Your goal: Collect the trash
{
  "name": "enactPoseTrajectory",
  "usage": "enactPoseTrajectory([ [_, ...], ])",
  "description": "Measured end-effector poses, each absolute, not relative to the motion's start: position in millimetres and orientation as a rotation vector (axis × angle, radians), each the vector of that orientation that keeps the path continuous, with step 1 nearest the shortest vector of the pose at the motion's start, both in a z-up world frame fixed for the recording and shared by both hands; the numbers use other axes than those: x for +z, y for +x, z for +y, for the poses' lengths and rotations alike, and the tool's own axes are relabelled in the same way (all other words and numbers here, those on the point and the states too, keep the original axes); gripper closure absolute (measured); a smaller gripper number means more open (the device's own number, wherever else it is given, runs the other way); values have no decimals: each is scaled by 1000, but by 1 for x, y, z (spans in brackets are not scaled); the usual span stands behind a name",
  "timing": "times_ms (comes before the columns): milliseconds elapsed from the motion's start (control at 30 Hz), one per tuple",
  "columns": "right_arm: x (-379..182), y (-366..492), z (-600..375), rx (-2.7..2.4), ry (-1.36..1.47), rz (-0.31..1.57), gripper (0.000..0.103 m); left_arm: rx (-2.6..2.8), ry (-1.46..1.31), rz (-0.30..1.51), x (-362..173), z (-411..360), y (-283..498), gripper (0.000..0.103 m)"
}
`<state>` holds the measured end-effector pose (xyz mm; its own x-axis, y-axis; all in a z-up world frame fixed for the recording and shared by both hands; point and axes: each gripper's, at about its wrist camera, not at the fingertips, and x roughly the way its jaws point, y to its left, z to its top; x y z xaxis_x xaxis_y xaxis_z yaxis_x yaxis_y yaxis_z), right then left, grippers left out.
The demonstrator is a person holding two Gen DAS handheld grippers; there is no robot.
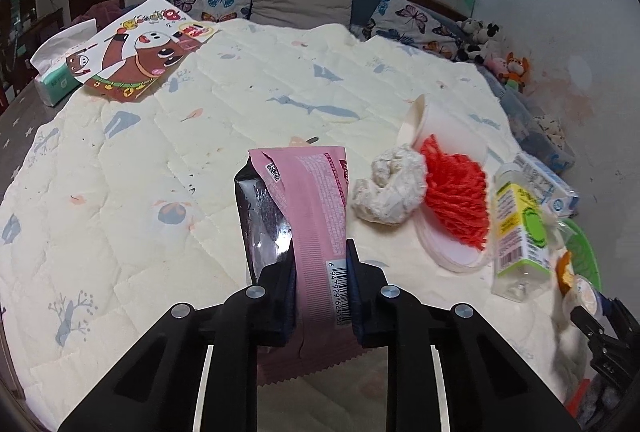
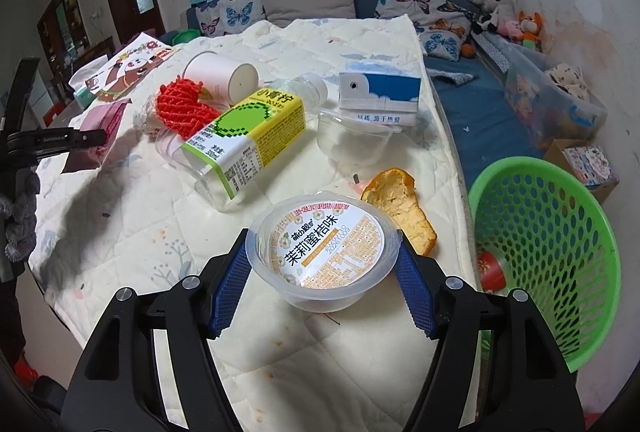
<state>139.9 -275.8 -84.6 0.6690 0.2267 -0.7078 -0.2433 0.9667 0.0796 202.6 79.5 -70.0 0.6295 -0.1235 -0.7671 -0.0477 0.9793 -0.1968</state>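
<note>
My left gripper (image 1: 320,260) is shut on a pink snack wrapper (image 1: 308,200) and holds it above the quilted mat (image 1: 200,136). In the right wrist view the wrapper (image 2: 105,120) and left gripper (image 2: 86,138) show at far left. My right gripper (image 2: 322,252) has its jaws on both sides of a clear jelly cup (image 2: 324,252) with a printed lid, touching its rim. Beside the cup lies an orange peel (image 2: 400,208). A green basket (image 2: 556,256) stands to the right, below the mat's edge, with a red item inside.
More trash on the mat: a green-yellow drink bottle (image 2: 244,136), red mesh (image 2: 180,108), a white paper cup (image 2: 220,72), a blue-white carton (image 2: 380,92), a clear plastic cup (image 2: 356,140), crumpled tissue (image 1: 388,188). A picture sheet (image 1: 140,56) and tissue pack (image 1: 56,64) lie far left.
</note>
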Motion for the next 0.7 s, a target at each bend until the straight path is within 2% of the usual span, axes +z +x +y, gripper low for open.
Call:
enactPoseTrajectory([
  [367, -69, 129, -298, 208, 14, 746, 34, -221, -154, 808, -22, 17, 179, 82],
  [700, -58, 122, -347, 103, 25, 721, 34, -386, -89, 825, -14, -75, 192, 82],
])
